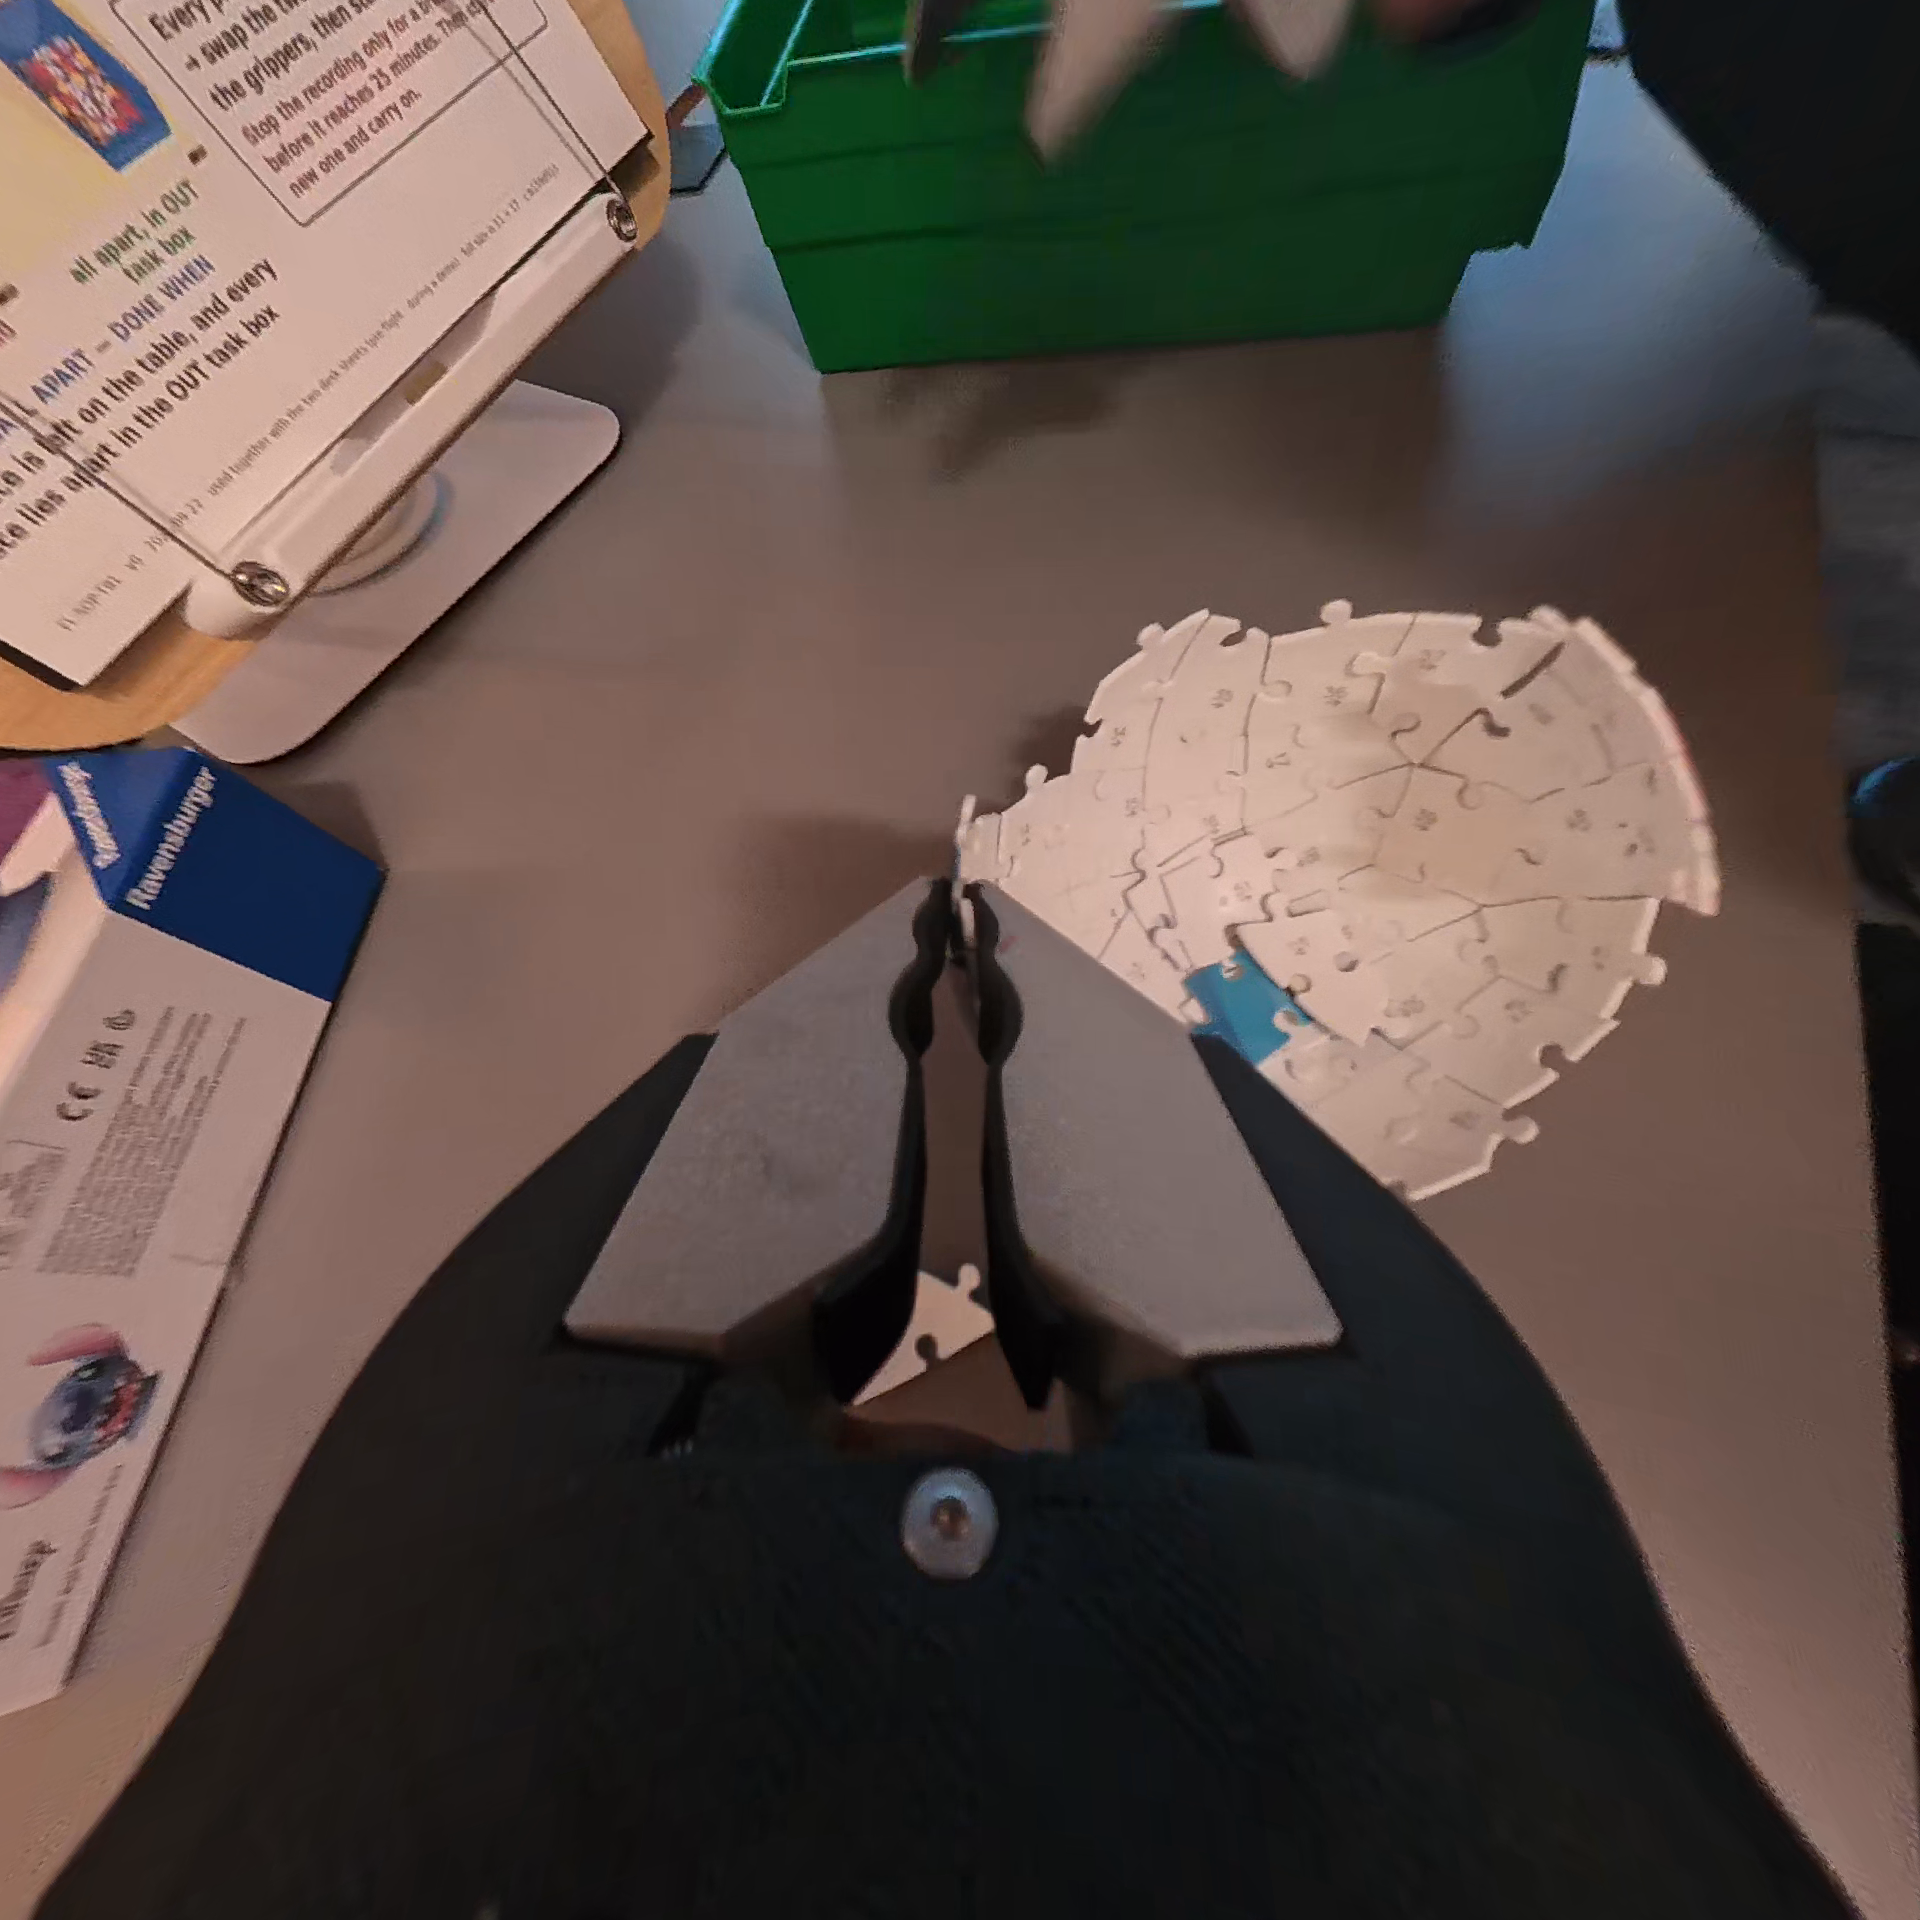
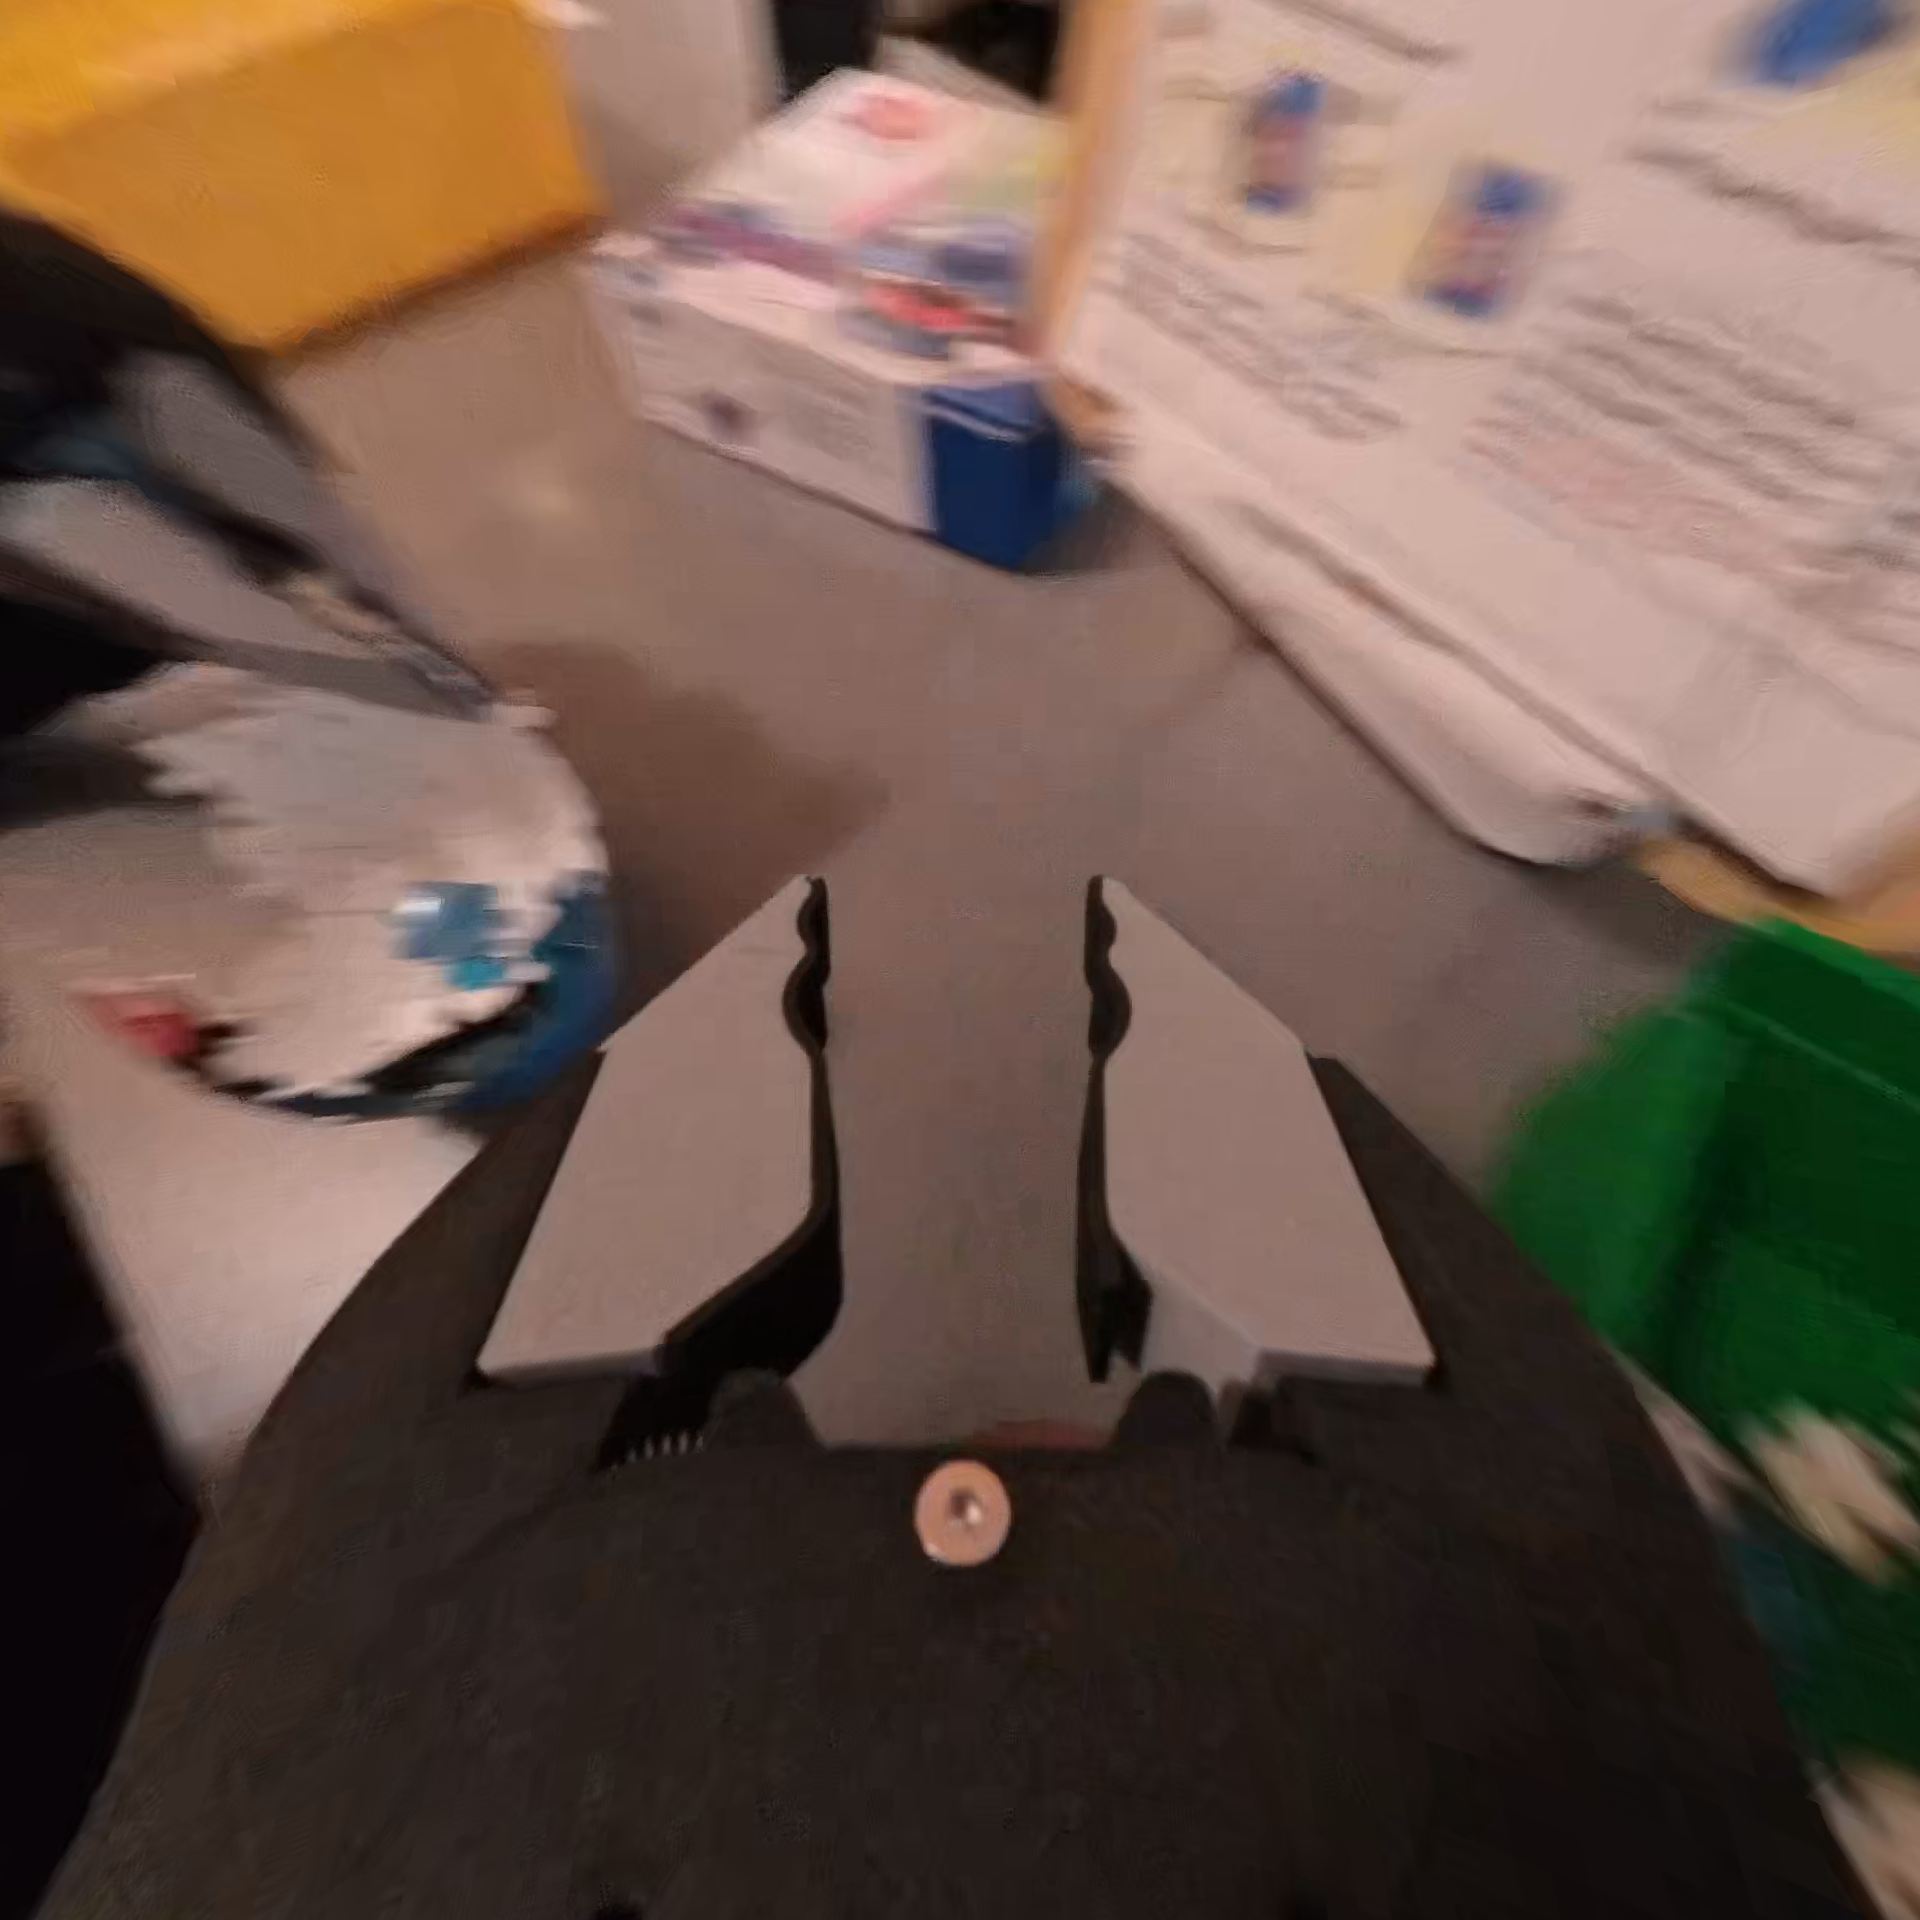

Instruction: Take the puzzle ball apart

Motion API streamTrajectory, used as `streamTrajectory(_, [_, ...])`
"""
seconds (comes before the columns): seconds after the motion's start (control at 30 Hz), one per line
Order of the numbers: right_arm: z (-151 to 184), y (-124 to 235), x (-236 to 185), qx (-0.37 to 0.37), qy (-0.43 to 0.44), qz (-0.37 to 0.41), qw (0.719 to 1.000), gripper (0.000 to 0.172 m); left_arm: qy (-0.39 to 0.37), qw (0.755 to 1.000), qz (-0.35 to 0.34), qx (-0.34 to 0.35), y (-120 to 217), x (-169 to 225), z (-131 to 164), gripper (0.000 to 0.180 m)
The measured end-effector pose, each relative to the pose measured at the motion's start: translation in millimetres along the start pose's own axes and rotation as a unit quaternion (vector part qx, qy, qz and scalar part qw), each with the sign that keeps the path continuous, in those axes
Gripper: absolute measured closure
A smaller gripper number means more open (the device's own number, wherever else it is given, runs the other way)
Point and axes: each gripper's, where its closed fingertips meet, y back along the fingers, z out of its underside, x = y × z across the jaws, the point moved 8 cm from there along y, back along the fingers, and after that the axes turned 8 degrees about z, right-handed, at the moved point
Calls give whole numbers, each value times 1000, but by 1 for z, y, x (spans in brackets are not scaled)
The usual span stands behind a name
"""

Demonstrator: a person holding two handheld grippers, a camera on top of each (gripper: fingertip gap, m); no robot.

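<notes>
White on its inner face, a curved shell of joined puzzle pieces (image 1: 1382, 873) hangs off the tip of the left tool (image 1: 961, 914), whose two fingers are pressed together on the shell's rim, at a small piece standing on edge there. The shell opens like a bowl to the right of the fingers, above the grey-brown table (image 1: 727, 727), and one blue piece (image 1: 1242, 1003) shows through a gap low in its wall. A loose white puzzle piece (image 1: 935, 1325) lies on the table below the tool, seen between the finger bases. To the left lies a white and blue cardboard box (image 1: 177, 1039), beyond it a printed sheet on a wooden stand (image 1: 312, 260) with a white foot, and at the far edge a green plastic bin (image 1: 1143, 229). The right tool (image 2: 956, 904) hangs over bare table with its fingers spread wide and nothing between them. Its view is heavily blurred: the shell (image 2: 312, 862) shows as a white and blue shape to its left, well apart from its fingertips, the green bin (image 2: 1745, 1195) is at the right, the box (image 2: 831, 343) and the sheet (image 2: 1507, 416) lie ahead, and a yellow bin (image 2: 281, 145) sits in the far left corner.
</notes>
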Motion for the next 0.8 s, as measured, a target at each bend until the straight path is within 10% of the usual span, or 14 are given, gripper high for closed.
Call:
streamTrajectory(0.2, [-7,-92,-80,-65,126,-169,975,124,39,998,47,31,0,-1,-4,179])
streamTrajectory(0.4, [-11,-107,-88,-35,104,-264,958,166,119,982,111,99,10,-12,2,176])
streamTrajectory(0.63, [-10,-102,-91,-5,184,-193,964,169,337,864,272,255,13,-30,7,180])
streamTrajectory(0.8, [-8,-106,-91,-4,148,-226,963,168,215,951,156,160,24,-26,6,180])
